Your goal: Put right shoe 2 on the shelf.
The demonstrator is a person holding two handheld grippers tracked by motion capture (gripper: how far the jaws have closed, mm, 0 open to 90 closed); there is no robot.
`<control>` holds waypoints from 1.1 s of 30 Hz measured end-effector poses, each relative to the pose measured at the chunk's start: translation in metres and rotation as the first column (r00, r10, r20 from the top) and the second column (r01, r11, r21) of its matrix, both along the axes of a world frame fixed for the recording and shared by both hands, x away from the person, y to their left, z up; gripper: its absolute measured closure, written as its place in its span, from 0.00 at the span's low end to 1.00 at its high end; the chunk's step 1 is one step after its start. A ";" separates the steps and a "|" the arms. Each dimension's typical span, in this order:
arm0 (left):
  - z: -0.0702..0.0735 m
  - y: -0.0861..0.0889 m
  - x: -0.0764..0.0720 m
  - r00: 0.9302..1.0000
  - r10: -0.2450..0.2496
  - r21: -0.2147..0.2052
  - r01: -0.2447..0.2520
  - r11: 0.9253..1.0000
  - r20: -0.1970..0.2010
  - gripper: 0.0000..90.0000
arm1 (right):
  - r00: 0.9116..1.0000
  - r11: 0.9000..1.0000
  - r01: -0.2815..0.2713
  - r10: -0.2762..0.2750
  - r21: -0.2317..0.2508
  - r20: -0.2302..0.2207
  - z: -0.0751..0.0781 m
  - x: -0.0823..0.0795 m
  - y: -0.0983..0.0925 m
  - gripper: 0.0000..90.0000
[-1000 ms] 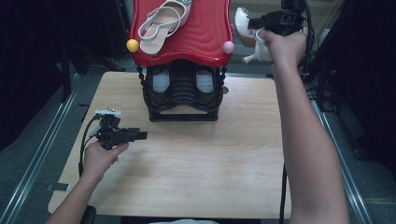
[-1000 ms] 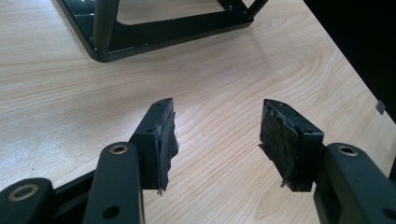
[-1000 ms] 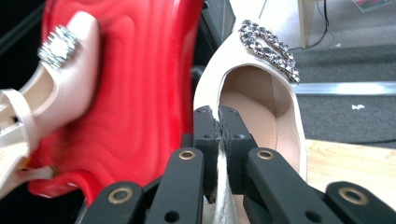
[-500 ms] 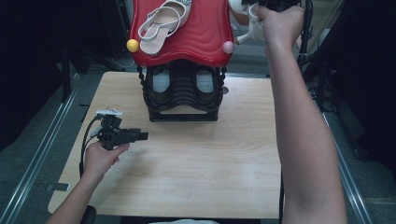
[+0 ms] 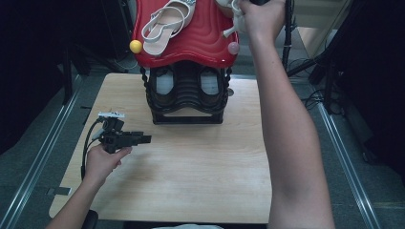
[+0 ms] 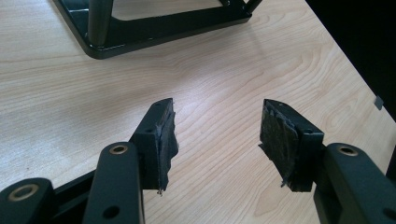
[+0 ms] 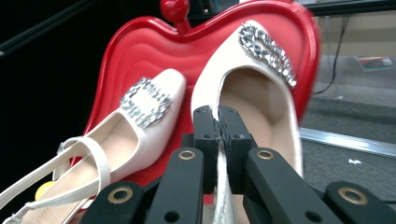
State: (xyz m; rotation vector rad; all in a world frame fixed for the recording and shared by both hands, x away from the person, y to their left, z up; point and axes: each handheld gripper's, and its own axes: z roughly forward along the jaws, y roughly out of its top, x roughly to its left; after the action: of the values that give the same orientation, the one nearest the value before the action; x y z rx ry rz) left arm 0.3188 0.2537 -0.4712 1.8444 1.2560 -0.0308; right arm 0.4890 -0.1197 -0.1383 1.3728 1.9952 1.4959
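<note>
Right tool [image 7: 218, 116] clamped on cream shoe [image 7: 261, 93] rim, toe pointing away over red tray [image 7: 140, 46], left tool [image 6: 217, 135] apart.

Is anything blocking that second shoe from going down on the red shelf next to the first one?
Nothing visible does. The right gripper holds the cream shoe over the red shelf top, and the bare spot beside the other shoe looks free.
</note>
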 end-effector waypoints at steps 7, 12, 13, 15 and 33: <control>0.000 -0.002 -0.001 1.000 -0.006 0.000 0.006 1.000 -0.003 0.50 | 0.999 0.999 -0.028 0.029 -0.042 0.026 -0.011 -0.003 0.017 0.98; -0.001 -0.002 0.000 1.000 0.000 -0.003 0.000 1.000 -0.006 0.50 | 0.999 0.998 -0.049 0.050 -0.044 0.016 -0.024 -0.003 0.026 0.98; -0.001 -0.002 0.000 1.000 -0.001 0.000 0.001 1.000 -0.004 0.50 | 0.999 0.998 -0.049 0.050 -0.043 0.014 -0.025 -0.003 0.028 0.98; -0.001 -0.002 0.000 1.000 -0.001 -0.001 0.001 1.000 -0.004 0.50 | 0.999 0.998 -0.053 0.053 -0.035 0.006 -0.028 -0.002 0.029 0.98; -0.001 -0.001 0.001 1.000 -0.002 0.000 0.002 1.000 -0.007 0.50 | 0.998 0.999 -0.048 0.048 0.005 0.029 -0.036 -0.004 0.038 0.85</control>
State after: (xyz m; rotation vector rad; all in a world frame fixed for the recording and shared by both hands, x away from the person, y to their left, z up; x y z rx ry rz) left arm 0.3199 0.2527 -0.4726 1.8466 1.2588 -0.0386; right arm 0.4852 -0.0815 -0.1738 1.3075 2.0212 1.5345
